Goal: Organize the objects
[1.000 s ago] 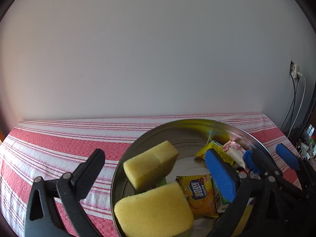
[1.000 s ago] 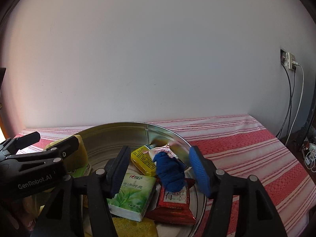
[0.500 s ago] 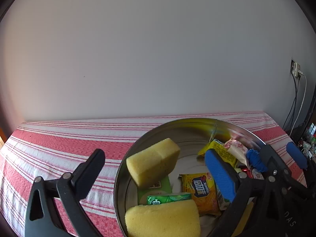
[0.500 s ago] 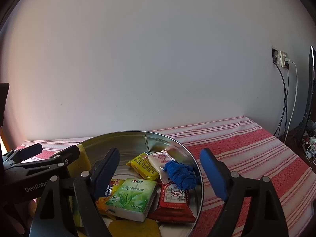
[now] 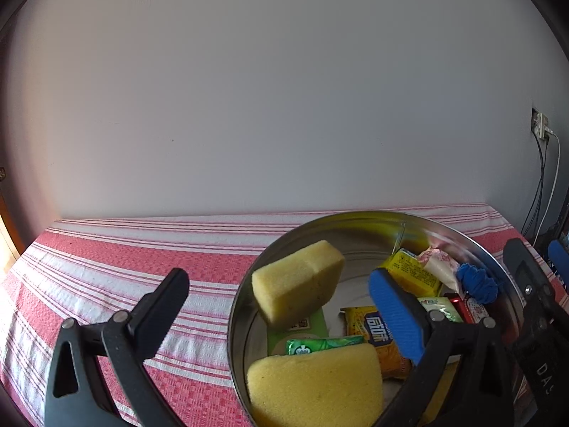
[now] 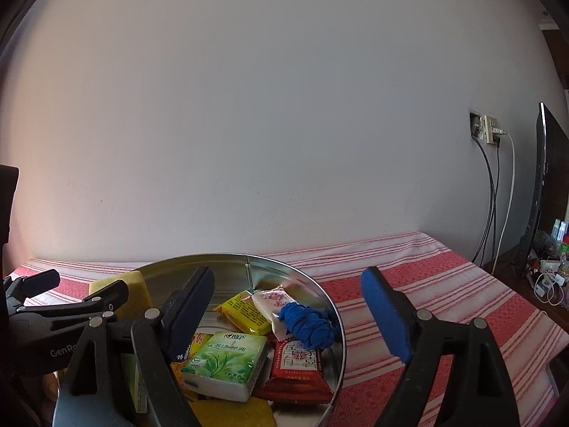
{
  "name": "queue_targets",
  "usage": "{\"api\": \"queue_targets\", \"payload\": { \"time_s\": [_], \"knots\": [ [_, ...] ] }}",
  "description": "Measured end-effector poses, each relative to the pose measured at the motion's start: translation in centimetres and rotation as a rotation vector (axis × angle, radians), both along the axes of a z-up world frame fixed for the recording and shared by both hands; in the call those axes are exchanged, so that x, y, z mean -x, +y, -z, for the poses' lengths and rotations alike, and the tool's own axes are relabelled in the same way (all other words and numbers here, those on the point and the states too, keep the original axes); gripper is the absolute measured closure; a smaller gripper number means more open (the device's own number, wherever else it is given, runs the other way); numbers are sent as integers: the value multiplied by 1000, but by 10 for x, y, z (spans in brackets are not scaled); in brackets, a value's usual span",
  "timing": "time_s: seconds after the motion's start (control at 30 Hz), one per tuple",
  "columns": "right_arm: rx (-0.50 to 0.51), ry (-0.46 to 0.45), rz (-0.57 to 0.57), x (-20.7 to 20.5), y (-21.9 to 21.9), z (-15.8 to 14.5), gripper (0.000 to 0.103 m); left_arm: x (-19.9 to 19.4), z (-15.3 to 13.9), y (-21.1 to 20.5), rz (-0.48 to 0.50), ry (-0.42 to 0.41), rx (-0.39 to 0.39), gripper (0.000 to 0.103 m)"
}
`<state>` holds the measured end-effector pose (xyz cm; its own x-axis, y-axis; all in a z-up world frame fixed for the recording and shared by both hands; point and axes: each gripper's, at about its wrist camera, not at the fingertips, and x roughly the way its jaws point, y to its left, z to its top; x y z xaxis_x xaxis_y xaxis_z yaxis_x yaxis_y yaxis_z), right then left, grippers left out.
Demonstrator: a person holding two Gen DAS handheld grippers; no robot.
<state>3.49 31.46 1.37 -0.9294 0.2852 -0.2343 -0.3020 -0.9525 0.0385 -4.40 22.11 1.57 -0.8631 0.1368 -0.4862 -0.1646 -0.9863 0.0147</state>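
Note:
A round metal tin (image 5: 355, 224) (image 6: 231, 267) sits on the red-and-white striped cloth (image 5: 124, 267). Inside lie two yellow sponges (image 5: 298, 281) (image 5: 316, 384), a blue bundle of cloth (image 6: 309, 323) (image 5: 476, 283), a green tissue pack (image 6: 227, 359), a red packet (image 6: 298, 363), yellow packets (image 6: 245, 311) (image 5: 377, 331) and a pink-white wrapper (image 6: 272, 299). My left gripper (image 5: 281, 309) is open and empty over the tin's left rim. My right gripper (image 6: 288, 306) is open and empty above the tin's right side, over the blue bundle.
A plain wall stands behind the table. A wall socket with hanging cables (image 6: 487, 131) and a dark screen edge (image 6: 544, 178) are at the right. A cluttered side surface (image 6: 547, 270) lies beyond the table's right end.
My right gripper opened, let go of the blue bundle into the tin and drew back. The left gripper drew back a little, still open.

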Motion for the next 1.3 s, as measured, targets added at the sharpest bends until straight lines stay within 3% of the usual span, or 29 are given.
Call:
{"api": "queue_targets", "payload": {
  "time_s": [0.17,0.4,0.6,0.73,1.3],
  "knots": [
    [45,40,10,-6,6,0,15,-8,2,-10,-19,29,-25,1],
    [42,57,21,-9,6,0,15,-20,2,-15,-35,110,-22,1],
    [38,75,27,-15,3,-1,15,-27,6,-16,-41,128,-17,1],
    [13,100,33,-23,-1,-2,12,-32,8,-13,-31,136,5,1],
    [-115,192,92,-62,-27,-8,7,-54,8,-26,-32,168,-29,1]
  ]
}}
